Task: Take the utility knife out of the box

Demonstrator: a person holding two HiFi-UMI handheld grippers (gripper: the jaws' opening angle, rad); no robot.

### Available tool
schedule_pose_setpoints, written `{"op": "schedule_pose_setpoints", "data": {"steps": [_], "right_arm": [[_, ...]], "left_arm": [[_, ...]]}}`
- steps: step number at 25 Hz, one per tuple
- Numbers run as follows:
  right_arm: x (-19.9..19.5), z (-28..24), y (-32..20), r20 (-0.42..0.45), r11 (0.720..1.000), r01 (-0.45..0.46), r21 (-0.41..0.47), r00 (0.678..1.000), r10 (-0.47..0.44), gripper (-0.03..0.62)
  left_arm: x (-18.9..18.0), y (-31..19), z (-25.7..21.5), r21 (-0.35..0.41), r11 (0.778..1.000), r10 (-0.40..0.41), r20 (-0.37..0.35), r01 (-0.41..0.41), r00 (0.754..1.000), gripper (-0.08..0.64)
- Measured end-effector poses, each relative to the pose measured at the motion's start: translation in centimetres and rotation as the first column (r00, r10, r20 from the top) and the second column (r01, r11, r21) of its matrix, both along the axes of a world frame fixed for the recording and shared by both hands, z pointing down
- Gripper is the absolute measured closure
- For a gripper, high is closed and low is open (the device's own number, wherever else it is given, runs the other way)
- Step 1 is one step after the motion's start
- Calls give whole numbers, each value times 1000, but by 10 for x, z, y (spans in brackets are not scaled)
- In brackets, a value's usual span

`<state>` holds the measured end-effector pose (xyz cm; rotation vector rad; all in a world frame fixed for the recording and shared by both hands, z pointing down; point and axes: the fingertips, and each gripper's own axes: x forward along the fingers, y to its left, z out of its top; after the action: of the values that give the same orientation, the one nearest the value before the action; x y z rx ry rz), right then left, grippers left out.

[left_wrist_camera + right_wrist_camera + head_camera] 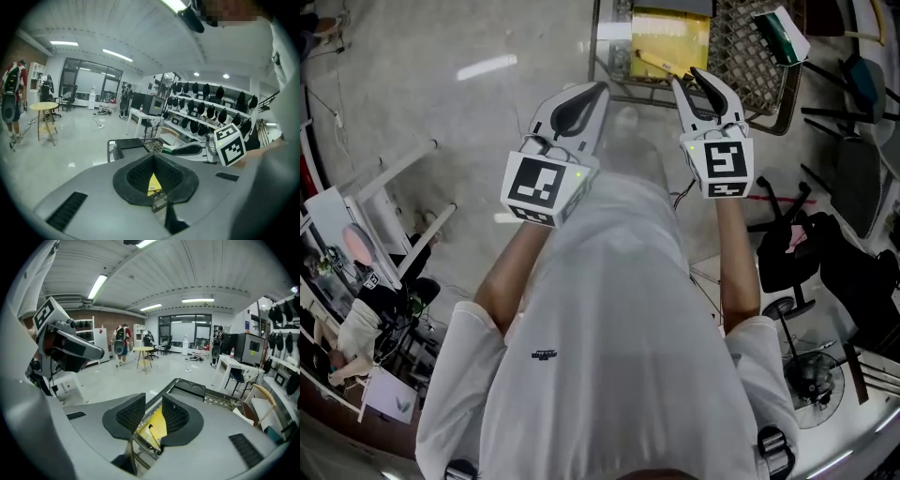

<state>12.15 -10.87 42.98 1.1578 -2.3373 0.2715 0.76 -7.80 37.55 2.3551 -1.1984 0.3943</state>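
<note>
A yellow box lies in a wire-mesh cart just ahead of both grippers. A yellow strip that may be the utility knife rests at the box's near edge; I cannot tell for sure. My left gripper is shut and empty, held short of the cart's left side. In its own view the left gripper has a sliver of the yellow box showing through its hollow. My right gripper stands open and empty above the box's near edge. The right gripper frames the yellow box between its jaws.
A green-and-white object lies on the cart's right side. Black chairs and a floor fan stand to the right, white frames to the left. A person with a backpack walks far off near a round table.
</note>
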Motion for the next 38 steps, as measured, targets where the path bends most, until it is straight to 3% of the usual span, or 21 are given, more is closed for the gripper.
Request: {"op": "schedule_pose_setpoints", "data": {"steps": [9,18,24,32,38], "right_arm": [[-23,70,-28,-119,976,182,-120,973,-196,476],[-33,145,-37,-240,912,336,-235,889,-390,463],[-29,198,-34,-271,857,373,-356,836,-477,439],[-26,247,-39,-306,819,389,-422,790,-532,439],[-34,271,-33,-317,773,418,-477,738,-595,439]], "left_arm": [[2,-20,43,-66,998,-20,-7,19,1000,558],[8,-33,91,-122,992,-28,-14,26,1000,558],[5,-41,118,-150,988,-42,-13,39,999,558],[7,-47,150,-193,981,-36,-13,33,999,558],[2,-47,164,-217,975,-56,-14,52,998,558]]}}
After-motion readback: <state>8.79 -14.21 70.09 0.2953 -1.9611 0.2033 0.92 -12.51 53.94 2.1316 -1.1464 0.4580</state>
